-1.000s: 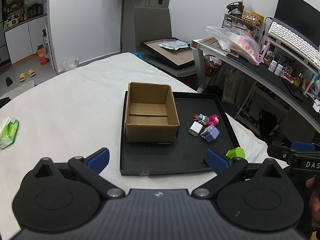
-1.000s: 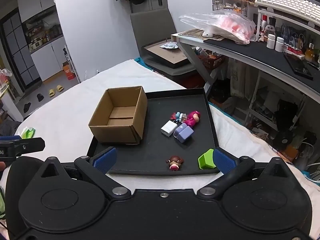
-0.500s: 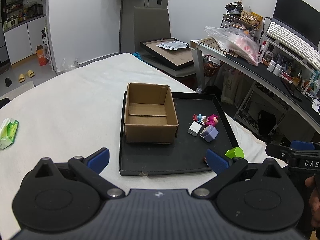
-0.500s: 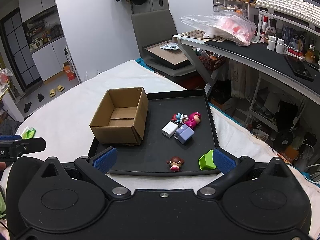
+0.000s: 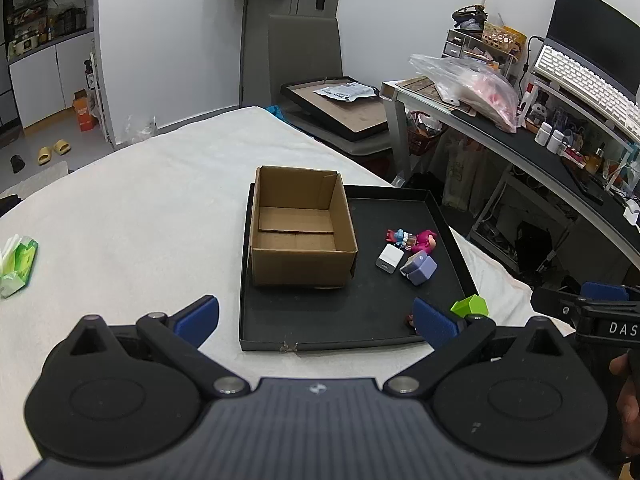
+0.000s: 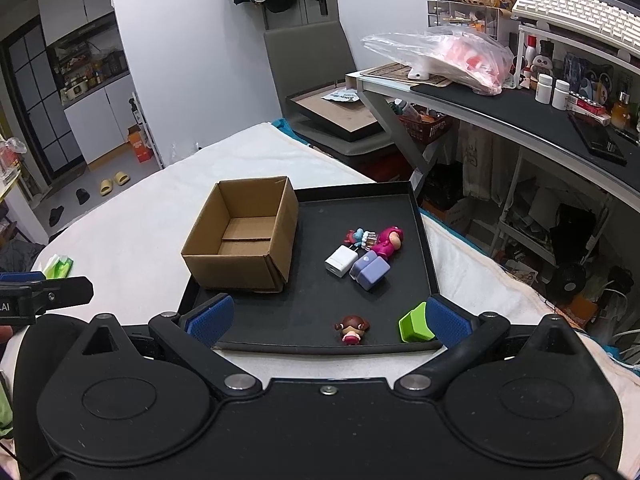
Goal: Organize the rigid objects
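Observation:
An empty cardboard box (image 5: 302,228) (image 6: 244,236) stands on the left side of a black tray (image 5: 360,312) (image 6: 316,316). To its right lie a white charger cube (image 5: 389,258) (image 6: 341,261), a lilac block (image 5: 419,267) (image 6: 369,269) and a pink figure (image 5: 424,239) (image 6: 388,240) with a small blue-and-red toy (image 6: 358,236). Near the tray's front edge sit a brown-haired figurine (image 6: 352,326) and a green block (image 5: 470,306) (image 6: 415,323). My left gripper (image 5: 316,322) and right gripper (image 6: 326,318) hover open and empty in front of the tray.
The tray rests on a white-covered bed. A green tissue pack (image 5: 18,262) (image 6: 59,266) lies far left. A cluttered desk (image 6: 520,108) with a keyboard and plastic bag runs along the right. A grey chair (image 5: 308,56) holding a framed board stands behind.
Both grippers have drifted back and up a little, so the tray and box sit slightly smaller in view. Nothing was grasped or moved on the tray.

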{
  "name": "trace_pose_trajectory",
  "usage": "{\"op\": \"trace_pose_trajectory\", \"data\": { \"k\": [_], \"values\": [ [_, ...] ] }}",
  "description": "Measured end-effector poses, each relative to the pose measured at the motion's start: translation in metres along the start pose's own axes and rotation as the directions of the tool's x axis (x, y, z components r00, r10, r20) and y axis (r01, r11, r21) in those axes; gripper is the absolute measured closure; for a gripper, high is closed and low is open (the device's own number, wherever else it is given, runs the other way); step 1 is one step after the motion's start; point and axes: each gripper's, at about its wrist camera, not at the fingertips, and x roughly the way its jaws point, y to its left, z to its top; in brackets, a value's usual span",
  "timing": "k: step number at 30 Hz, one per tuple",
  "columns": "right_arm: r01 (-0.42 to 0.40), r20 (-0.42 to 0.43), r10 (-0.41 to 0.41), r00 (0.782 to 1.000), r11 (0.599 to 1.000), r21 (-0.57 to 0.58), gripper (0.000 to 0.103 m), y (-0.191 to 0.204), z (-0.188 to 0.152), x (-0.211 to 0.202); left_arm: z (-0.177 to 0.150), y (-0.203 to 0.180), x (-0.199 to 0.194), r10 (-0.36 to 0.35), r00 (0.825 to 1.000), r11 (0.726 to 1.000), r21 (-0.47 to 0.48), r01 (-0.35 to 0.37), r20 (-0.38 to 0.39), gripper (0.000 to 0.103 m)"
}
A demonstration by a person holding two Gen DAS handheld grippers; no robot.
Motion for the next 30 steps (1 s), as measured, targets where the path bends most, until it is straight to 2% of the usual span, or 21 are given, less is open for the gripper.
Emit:
{"op": "trace_pose_trajectory", "data": {
  "k": [30],
  "values": [
    [-0.004, 0.0, 0.004, 1.0, 1.0, 0.002, 0.0, 0.0012, -0.0029, 0.0023, 0.0026, 0.0021, 0.0, 0.003, 1.0, 1.0, -0.004, -0.003, -0.002, 0.001]
  ]
}}
